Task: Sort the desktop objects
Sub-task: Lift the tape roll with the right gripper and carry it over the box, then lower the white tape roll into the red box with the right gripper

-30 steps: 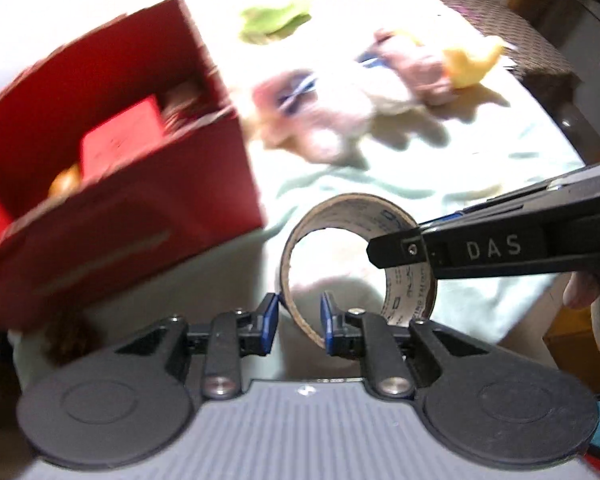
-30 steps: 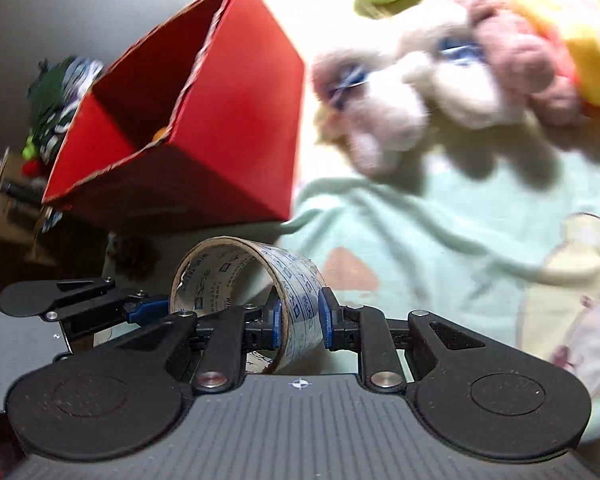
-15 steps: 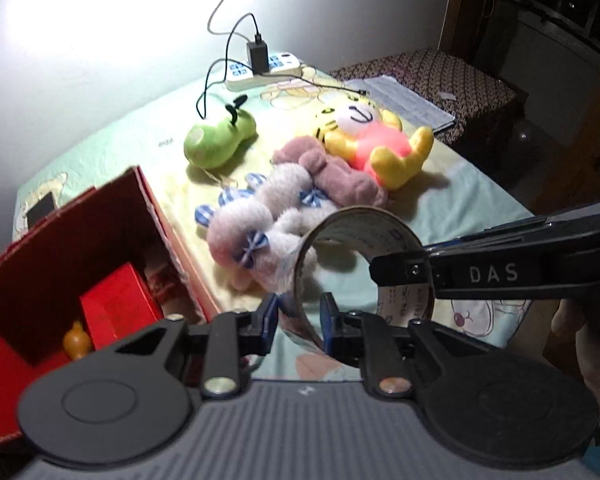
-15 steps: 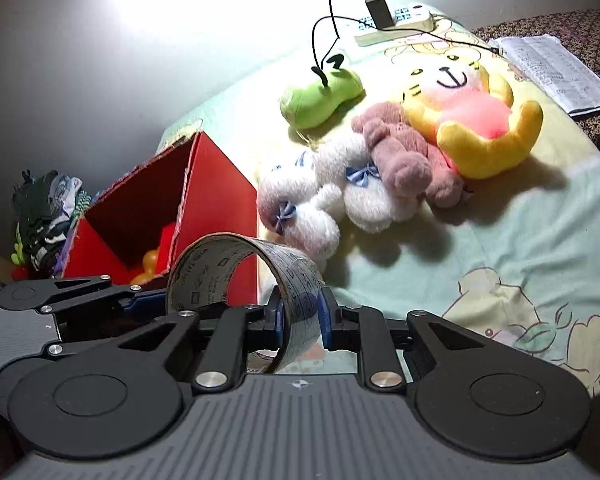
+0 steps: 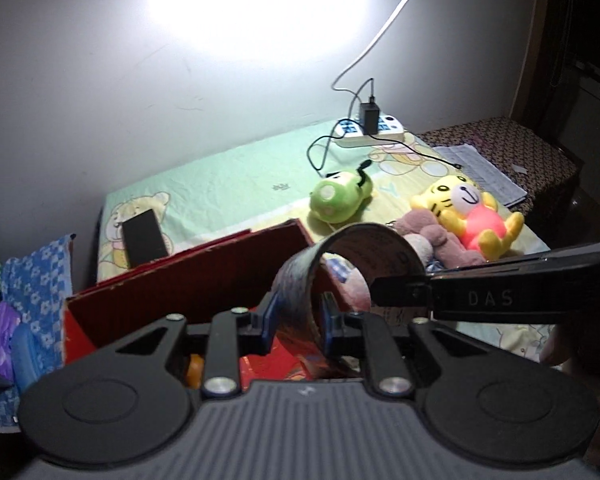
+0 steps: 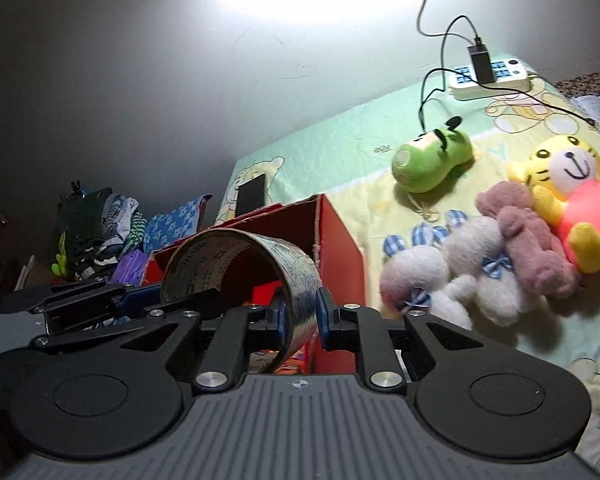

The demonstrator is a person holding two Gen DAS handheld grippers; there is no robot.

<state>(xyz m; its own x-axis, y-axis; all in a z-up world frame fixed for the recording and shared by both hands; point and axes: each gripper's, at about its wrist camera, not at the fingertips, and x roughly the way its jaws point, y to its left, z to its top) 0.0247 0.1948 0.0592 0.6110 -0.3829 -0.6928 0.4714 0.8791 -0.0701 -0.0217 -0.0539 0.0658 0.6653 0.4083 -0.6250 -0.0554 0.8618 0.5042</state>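
Observation:
A roll of printed packing tape [image 5: 364, 240] hangs in the air over the near right corner of the open red cardboard box [image 5: 204, 280]. My left gripper [image 5: 298, 314] is shut on the roll's near wall. My right gripper [image 5: 396, 292] comes in from the right and pinches the opposite wall. In the right wrist view the tape roll [image 6: 240, 248] stands on edge with my right gripper [image 6: 302, 316] shut on its right wall, while my left gripper [image 6: 140, 300] holds its left side. The red box [image 6: 340, 248] lies just behind and below. A red packet [image 5: 276, 364] and an orange item [image 5: 194, 368] lie inside the box.
On the green cartoon sheet [image 5: 236, 184] lie a green plush [image 5: 342, 200], a yellow tiger plush [image 5: 468, 216], a white bunny plush [image 6: 460, 280] and a brown plush [image 6: 528, 248]. A phone [image 5: 144, 236] lies behind the box, a power strip [image 5: 372, 132] by the wall, and clothes [image 5: 4, 320] at the left.
Both grippers have risen with the tape roll between them, from low in front of the box to above its rim. The views have tilted up toward the wall.

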